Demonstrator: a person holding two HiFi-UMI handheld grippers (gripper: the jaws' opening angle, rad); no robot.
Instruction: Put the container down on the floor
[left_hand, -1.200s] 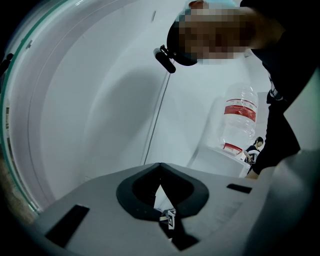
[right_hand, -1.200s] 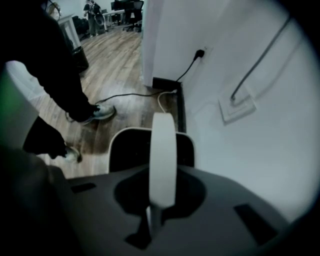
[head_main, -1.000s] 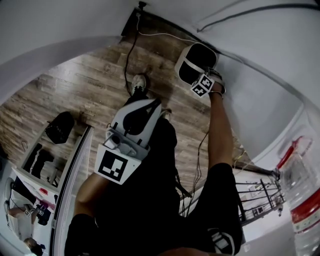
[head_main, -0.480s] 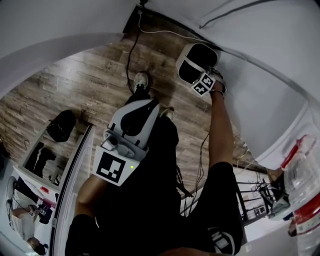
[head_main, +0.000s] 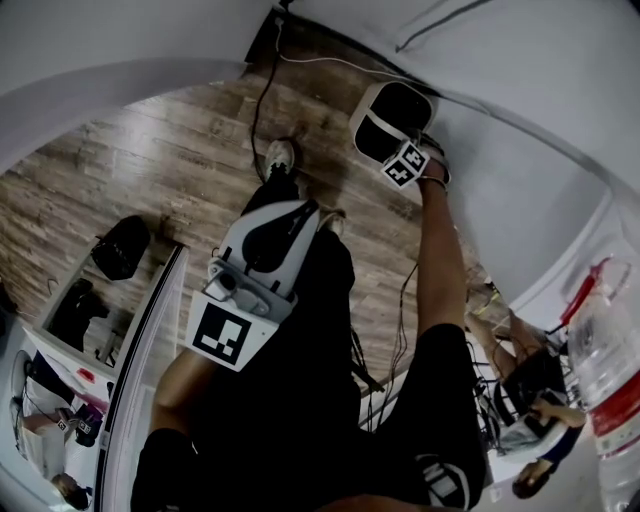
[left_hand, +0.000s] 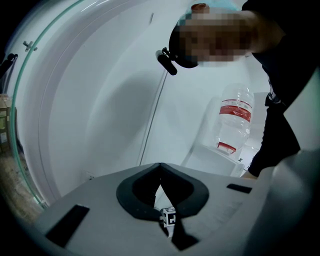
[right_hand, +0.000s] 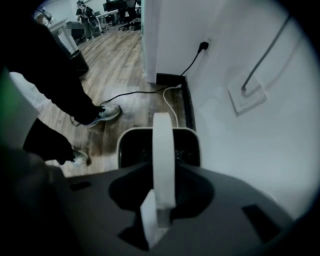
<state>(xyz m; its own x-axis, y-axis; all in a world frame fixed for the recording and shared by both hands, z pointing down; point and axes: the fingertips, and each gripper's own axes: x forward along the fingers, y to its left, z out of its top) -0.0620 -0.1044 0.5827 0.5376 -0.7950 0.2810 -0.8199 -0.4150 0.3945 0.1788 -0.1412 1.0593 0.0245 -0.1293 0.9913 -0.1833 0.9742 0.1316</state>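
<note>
Right tool (right_hand: 162, 172) is down low by the wall (right_hand: 250, 150), jaws opening. The white handle (right_hand: 163, 145) of the container (right_hand: 122, 145) stands up in the gap btw them, and the pads don't look to be pressing on it. The container, a white bin w/ a dark inside, lies straight ahead of and below the tool. It looks to be resting on the wood floor (right_hand: 125, 75), its right side close to the baseboard, w/ a black cable (right_hand: 135, 94) just past its far edge.

The handle's arch runs near-to-far along the tool's own line, so the jaws stand either side of the band. I judge the release needs a straight pull up & back to clear the arch w/o tipping the bin.

Left tool (left_hand: 160, 167) is up by the torso, well apart from the bin — jaws together, nothing in them. Right hand is much the nearer.
</note>
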